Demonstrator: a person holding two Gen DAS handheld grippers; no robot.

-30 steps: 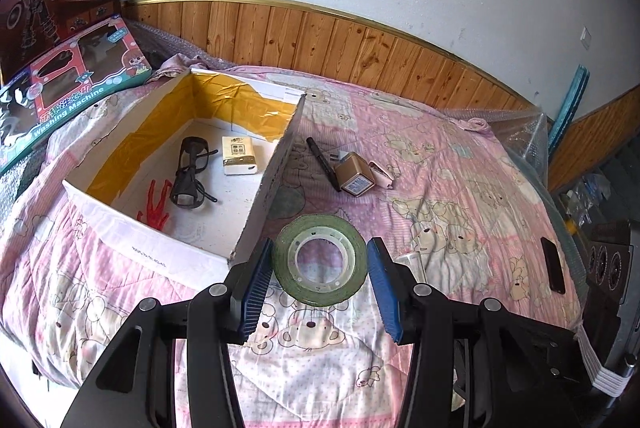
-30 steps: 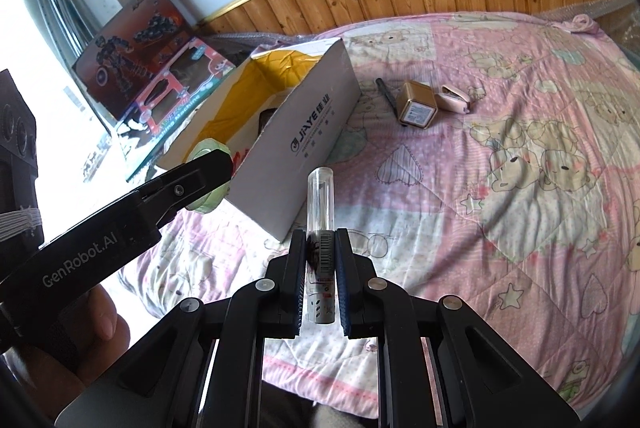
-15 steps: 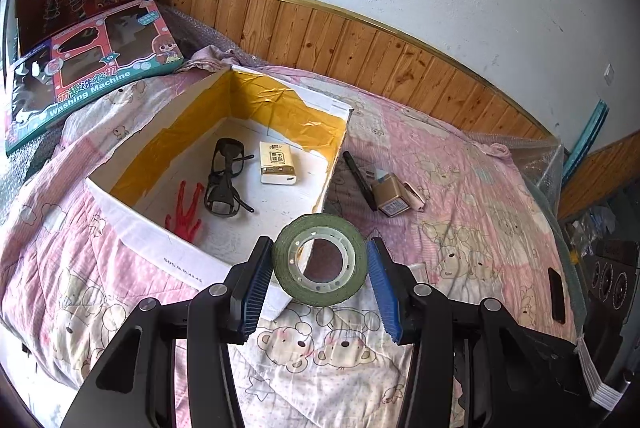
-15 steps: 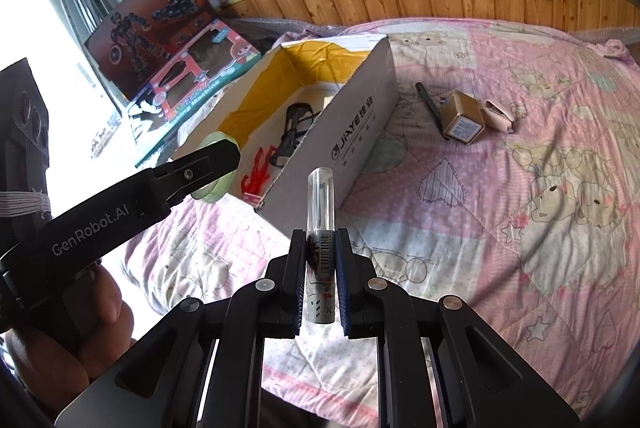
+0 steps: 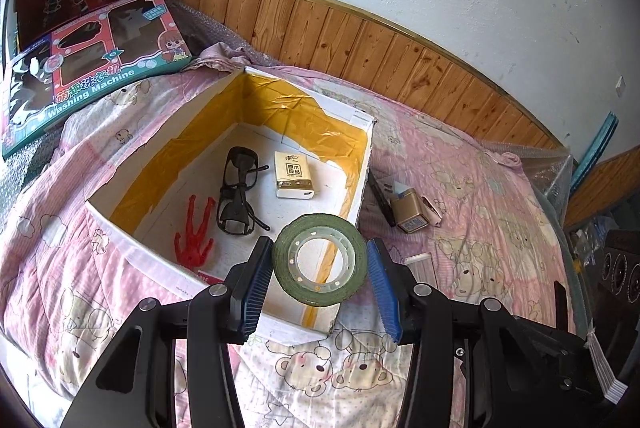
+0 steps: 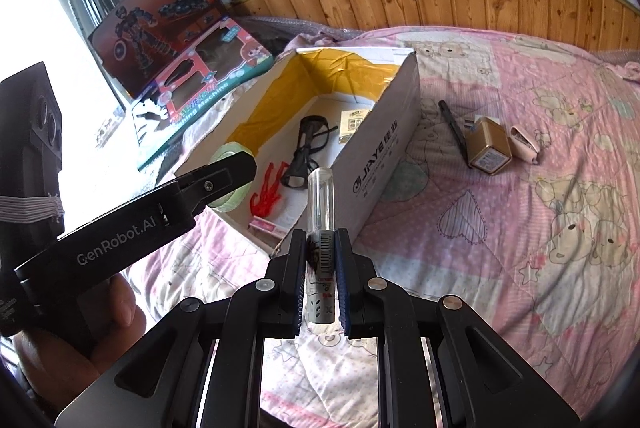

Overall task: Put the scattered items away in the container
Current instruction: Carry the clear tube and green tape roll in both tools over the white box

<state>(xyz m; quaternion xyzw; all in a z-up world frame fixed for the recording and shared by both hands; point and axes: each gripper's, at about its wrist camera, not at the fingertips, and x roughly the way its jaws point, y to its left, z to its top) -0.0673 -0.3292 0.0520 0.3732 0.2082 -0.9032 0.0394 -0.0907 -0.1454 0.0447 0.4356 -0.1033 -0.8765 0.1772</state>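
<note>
Landmark: white cardboard box (image 5: 120,228), open top, yellow tape lining the inner walls, resting on the bed (image 5: 480,187) with its pink bear-print quilt.

Inside the box, on its floor: black glasses (image 5: 238,199) near the middle, pale tissue pack (image 5: 292,175) beside them toward the far wall, red plastic figure (image 5: 194,236) toward the near wall. Judged: three items stowed.

Left hand-held gripper (image 5: 320,272): grasping a green tape roll (image 5: 320,260) by its rim, pads touching both sides, roll held in the air above the box's near corner, not yet set down.

Right hand-held gripper (image 6: 320,268): clenched on a clear-capped tube (image 6: 320,228) with a barcode label, upright, held just outside the box's near corner, over the quilt.

Outside the box, on the bed past its printed side wall: black pen (image 6: 454,131) nearest that wall, tan small box (image 6: 490,147) touching or just beside it, pink case (image 6: 524,143) just beyond.

Progress estimate: about midway. Two items in transit, three left on the quilt. The roll looks closest to release; the tube needs to travel further over the wall.
</note>
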